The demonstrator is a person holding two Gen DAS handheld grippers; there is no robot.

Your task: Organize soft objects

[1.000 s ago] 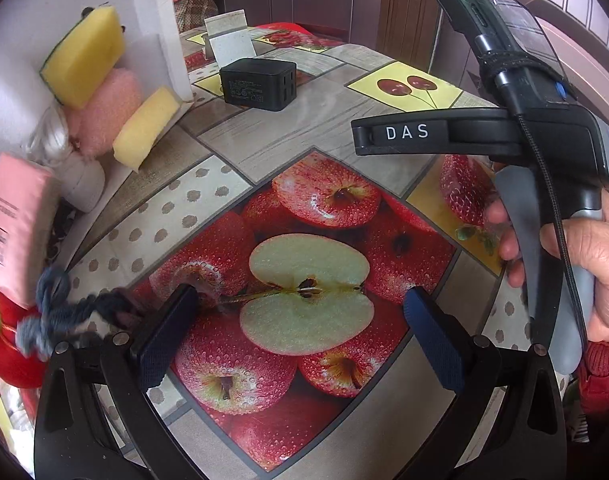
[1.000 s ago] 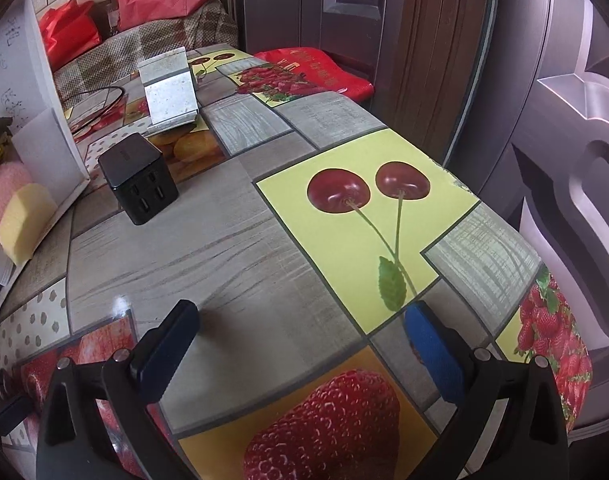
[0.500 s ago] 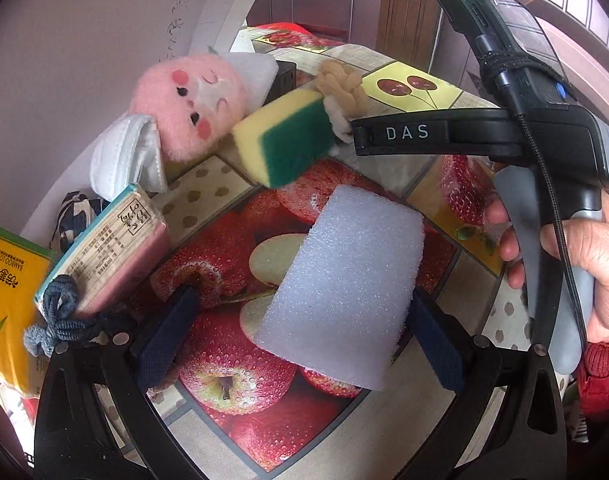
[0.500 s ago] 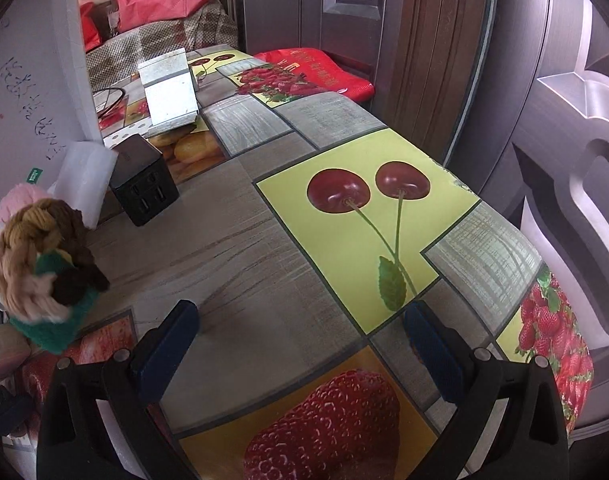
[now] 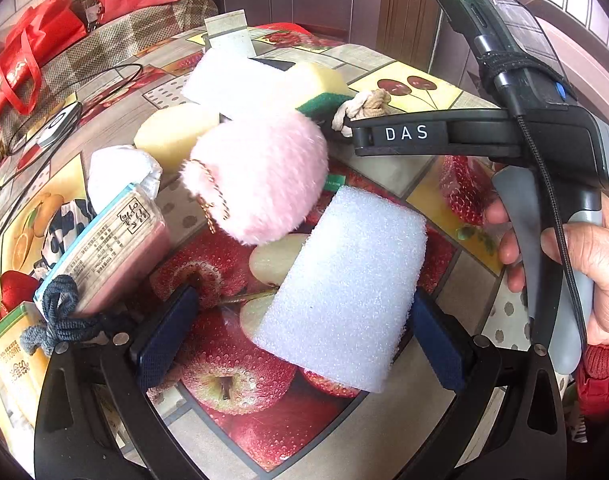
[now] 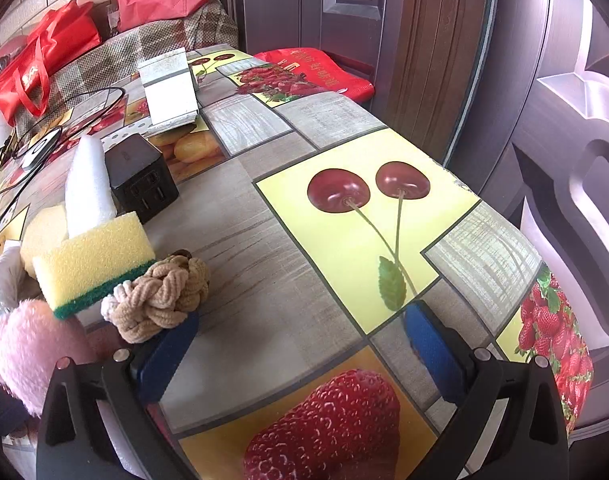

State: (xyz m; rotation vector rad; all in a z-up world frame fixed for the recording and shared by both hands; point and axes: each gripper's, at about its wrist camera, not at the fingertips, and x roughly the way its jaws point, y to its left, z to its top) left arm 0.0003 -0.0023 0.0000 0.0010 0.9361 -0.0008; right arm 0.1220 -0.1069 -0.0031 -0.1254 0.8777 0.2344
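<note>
Fruit-print tablecloth [image 6: 288, 224] carries the pile. Left gripper [image 5: 300, 330] gapes wide, empty, around the white foam block [image 5: 344, 284]; behind the block sit a pink plush [image 5: 260, 176], yellow-green sponge [image 6: 92, 260] and braided hair tie [image 6: 160, 296]. Right gripper [image 6: 300, 348] spread, empty.

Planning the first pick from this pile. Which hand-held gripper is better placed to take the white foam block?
Left. The left hand-held gripper is open with the white foam block already lying between its fingers. The right hand-held gripper is open over bare tablecloth, beside the pile.
</note>
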